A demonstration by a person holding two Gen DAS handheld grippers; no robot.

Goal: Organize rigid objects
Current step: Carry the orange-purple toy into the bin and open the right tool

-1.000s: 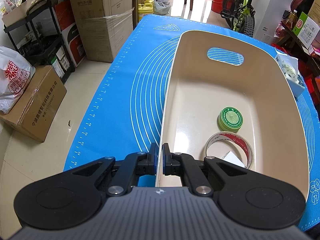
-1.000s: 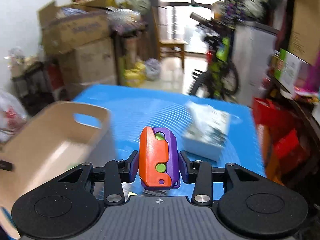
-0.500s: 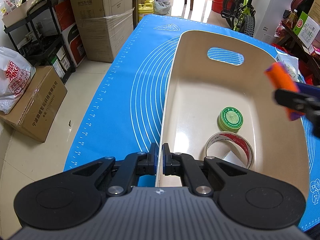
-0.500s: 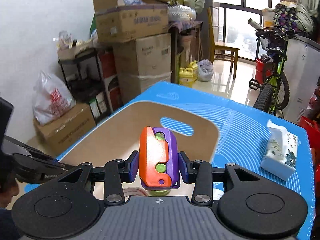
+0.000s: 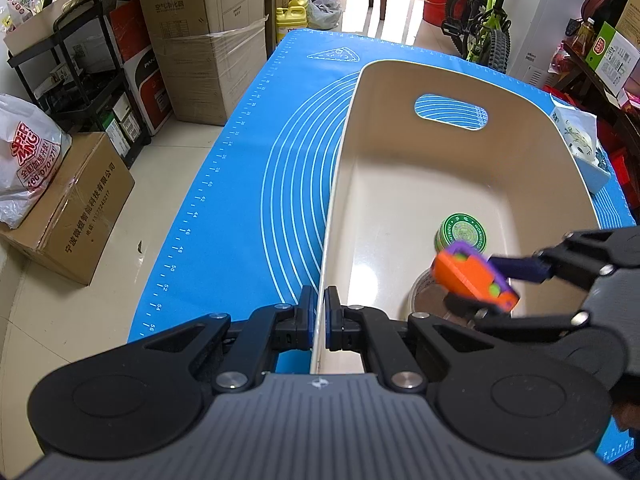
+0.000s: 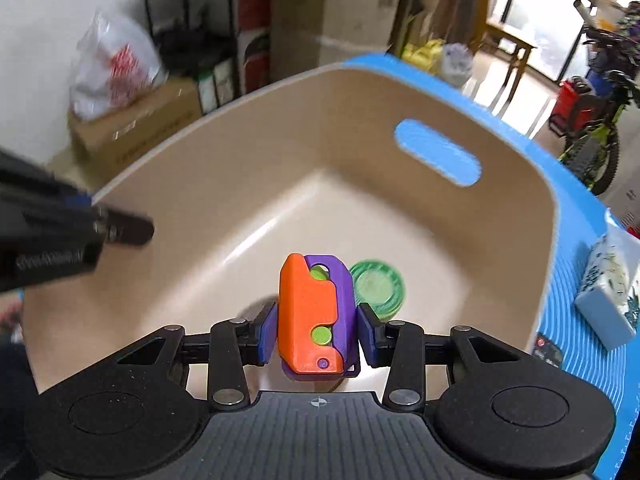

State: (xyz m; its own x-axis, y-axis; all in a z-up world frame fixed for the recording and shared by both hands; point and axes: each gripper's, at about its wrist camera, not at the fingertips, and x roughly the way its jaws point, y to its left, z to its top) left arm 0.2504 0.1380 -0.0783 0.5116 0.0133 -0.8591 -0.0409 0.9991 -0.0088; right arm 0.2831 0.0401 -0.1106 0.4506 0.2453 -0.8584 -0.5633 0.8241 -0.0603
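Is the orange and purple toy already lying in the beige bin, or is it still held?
Still held: the right gripper clamps the toy above the bin floor.

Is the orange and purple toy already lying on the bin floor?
No: the orange and purple toy is clamped in the right gripper, held above the beige bin floor near the green tin.
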